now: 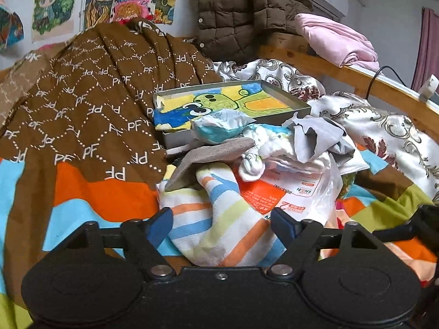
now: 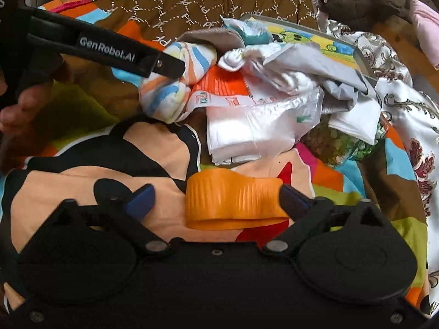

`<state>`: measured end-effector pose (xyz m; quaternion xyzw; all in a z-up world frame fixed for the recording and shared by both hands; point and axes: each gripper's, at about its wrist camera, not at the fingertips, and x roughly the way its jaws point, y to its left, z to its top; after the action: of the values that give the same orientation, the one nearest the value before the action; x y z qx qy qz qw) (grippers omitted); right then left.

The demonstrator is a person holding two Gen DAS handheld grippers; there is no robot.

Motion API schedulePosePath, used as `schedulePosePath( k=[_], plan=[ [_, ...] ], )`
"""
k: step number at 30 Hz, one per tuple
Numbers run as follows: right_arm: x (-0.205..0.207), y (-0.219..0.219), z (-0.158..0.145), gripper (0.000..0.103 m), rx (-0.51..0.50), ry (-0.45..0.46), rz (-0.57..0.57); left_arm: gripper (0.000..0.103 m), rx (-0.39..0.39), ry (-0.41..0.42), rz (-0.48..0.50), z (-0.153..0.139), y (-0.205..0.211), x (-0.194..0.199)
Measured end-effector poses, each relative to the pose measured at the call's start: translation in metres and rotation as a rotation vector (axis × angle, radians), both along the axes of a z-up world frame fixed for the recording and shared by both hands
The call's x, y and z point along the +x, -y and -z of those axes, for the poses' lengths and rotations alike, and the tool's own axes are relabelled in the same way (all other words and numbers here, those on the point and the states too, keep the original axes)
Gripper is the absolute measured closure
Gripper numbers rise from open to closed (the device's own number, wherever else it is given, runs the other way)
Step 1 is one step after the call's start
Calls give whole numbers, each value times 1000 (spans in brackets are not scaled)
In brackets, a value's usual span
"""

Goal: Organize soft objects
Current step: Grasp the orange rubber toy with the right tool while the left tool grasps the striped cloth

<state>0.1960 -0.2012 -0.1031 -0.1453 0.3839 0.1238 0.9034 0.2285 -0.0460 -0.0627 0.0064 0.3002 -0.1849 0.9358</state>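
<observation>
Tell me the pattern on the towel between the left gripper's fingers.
Orange, blue, green stripes on white towel; left wrist view.

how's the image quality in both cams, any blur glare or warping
Left wrist view: mostly sharp, PF blanket lettering readable; fisheye bends the wooden rail and darkens the corners. Right wrist view: softer, with blur on the orange band and white cloth; glare on the plastic bag; edges curve strongly. Even daylight, no hard shadows.
</observation>
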Motion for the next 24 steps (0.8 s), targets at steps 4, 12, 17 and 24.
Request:
schedulePosePath(
  k=[4, 12, 17, 24],
  plan=[
    [3, 3, 3, 33, 10, -20, 10, 39, -28, -34, 1, 1, 1, 5],
    [13, 3, 10, 74, -1, -51, -8, 81, 1, -82, -22, 4, 6, 8],
    [13, 2, 11, 83, -9, -50, -25, 93, 15, -85, -33, 0, 7, 0],
    [5, 1, 3, 89, -6, 0, -28, 96, 59, -85, -19, -11, 13, -22]
  ],
)
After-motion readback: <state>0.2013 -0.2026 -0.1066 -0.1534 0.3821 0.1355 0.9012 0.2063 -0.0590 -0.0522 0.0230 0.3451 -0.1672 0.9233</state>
